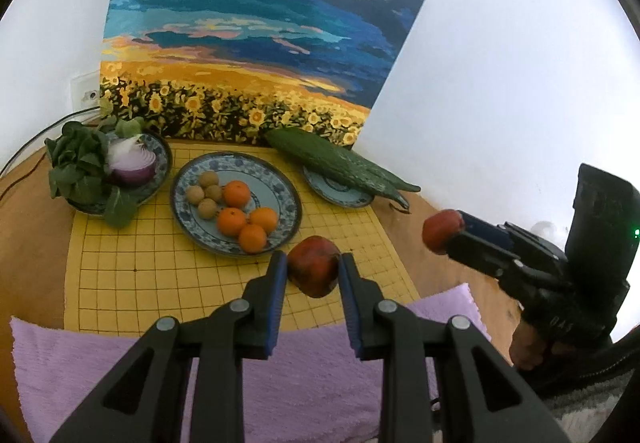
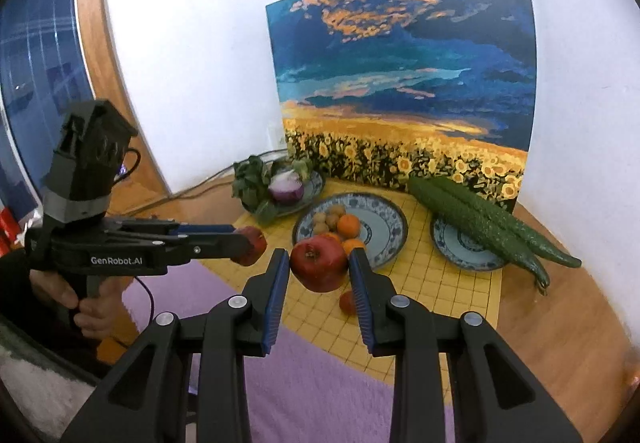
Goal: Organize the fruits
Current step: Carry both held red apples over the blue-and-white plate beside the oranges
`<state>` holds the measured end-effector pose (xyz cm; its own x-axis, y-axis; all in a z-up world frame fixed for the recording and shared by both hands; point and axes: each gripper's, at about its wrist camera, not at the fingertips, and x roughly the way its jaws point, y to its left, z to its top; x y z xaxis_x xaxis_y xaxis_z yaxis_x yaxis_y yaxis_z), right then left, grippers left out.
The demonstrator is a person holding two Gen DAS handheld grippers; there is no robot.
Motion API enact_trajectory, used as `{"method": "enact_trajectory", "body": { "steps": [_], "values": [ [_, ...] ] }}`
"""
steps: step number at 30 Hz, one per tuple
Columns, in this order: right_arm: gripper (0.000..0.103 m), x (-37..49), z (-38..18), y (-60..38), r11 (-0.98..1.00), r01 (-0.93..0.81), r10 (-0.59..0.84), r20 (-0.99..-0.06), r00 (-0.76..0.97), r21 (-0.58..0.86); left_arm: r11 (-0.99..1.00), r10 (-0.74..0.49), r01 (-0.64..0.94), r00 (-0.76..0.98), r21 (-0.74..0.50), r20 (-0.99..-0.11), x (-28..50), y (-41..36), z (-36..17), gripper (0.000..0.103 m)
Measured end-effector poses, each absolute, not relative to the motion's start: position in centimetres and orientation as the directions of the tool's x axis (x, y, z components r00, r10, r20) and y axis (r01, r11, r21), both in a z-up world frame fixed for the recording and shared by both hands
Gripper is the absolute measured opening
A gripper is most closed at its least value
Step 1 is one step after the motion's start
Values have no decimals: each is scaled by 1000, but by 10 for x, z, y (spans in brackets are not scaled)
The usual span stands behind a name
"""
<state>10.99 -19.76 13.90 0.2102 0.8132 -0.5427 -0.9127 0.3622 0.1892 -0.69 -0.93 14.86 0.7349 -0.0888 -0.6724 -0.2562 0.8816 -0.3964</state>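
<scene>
Behind a yellow gridded mat [image 1: 160, 263] on the wooden worktop [image 1: 32, 211], each hand-held gripper, left [image 1: 314, 263] and right [image 2: 320, 261], clamps a dark red round fruit [image 1: 314, 271] aloft, so the carry step next calls for lowering both onto the blue-patterned fruit plate [image 1: 276, 183] just beyond.

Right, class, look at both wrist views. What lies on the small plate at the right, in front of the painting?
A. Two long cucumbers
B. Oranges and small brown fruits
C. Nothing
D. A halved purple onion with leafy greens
A: two long cucumbers lie across the small plate, while the oranges sit on the middle plate and the onion on the left one.
</scene>
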Motion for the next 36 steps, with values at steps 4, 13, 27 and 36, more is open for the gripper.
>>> {"method": "enact_trajectory", "body": {
  "steps": [4,13,27,36],
  "values": [
    [32,115,136,-192,369,-910,806,-552,214,186,866,-106,-258,743,-429,-661,-2,7,146,27],
    [32,135,130,-172,377,-908,798,-562,217,183,871,-109,-255,732,-420,-672,23,31,142,27],
    [32,201,108,-115,390,-854,797,-590,126,345,843,-133,-286,709,-455,-693,76,73,121,27],
    [32,241,77,-52,396,-851,759,-645,92,344,884,-77,-300,662,-358,-745,133,95,96,27]
  ]
}}
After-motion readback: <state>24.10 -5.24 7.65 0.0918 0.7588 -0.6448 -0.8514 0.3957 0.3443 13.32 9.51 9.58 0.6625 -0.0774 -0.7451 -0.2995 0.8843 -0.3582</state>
